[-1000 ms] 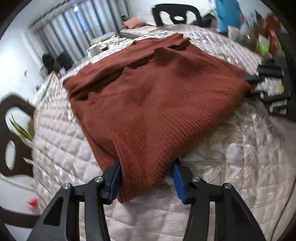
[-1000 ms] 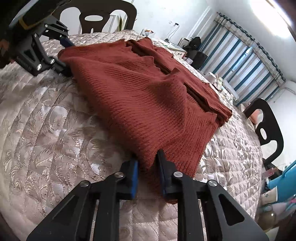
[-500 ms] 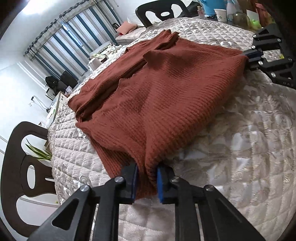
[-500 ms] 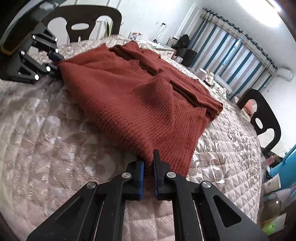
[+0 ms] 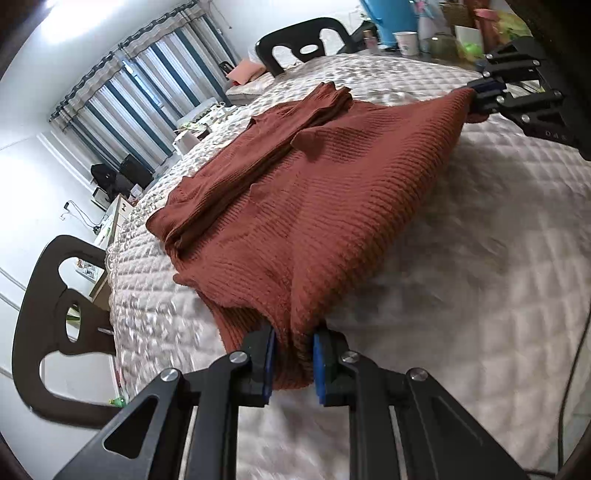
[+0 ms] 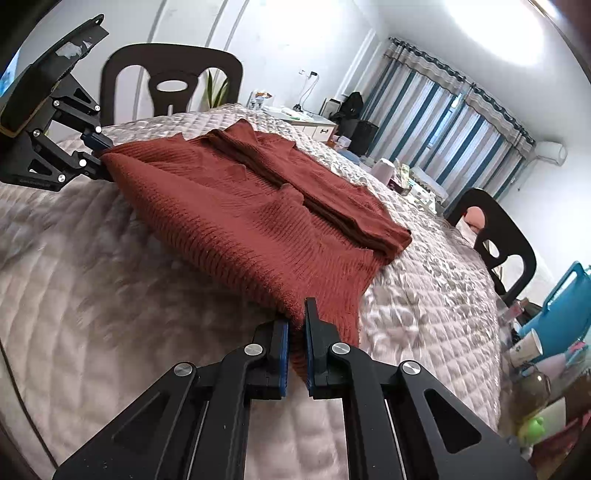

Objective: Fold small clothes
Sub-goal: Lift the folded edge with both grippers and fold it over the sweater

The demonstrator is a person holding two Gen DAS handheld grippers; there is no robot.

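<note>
- Rust-red knit sweater [image 5: 317,206] is lying on quilted tablecloth [image 5: 498,258], near edge lifting.
- L gripper [image 5: 291,363] is pinching one sweater corner, fingers clamped.
- R gripper [image 6: 295,354] is clamping the other corner.

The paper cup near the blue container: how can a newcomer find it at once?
Start at the quilted table and follow it to the cluttered far edge, behind the rust sweater. There the paper cup stands beside the blue container; it is white, open-topped and printed.
</note>
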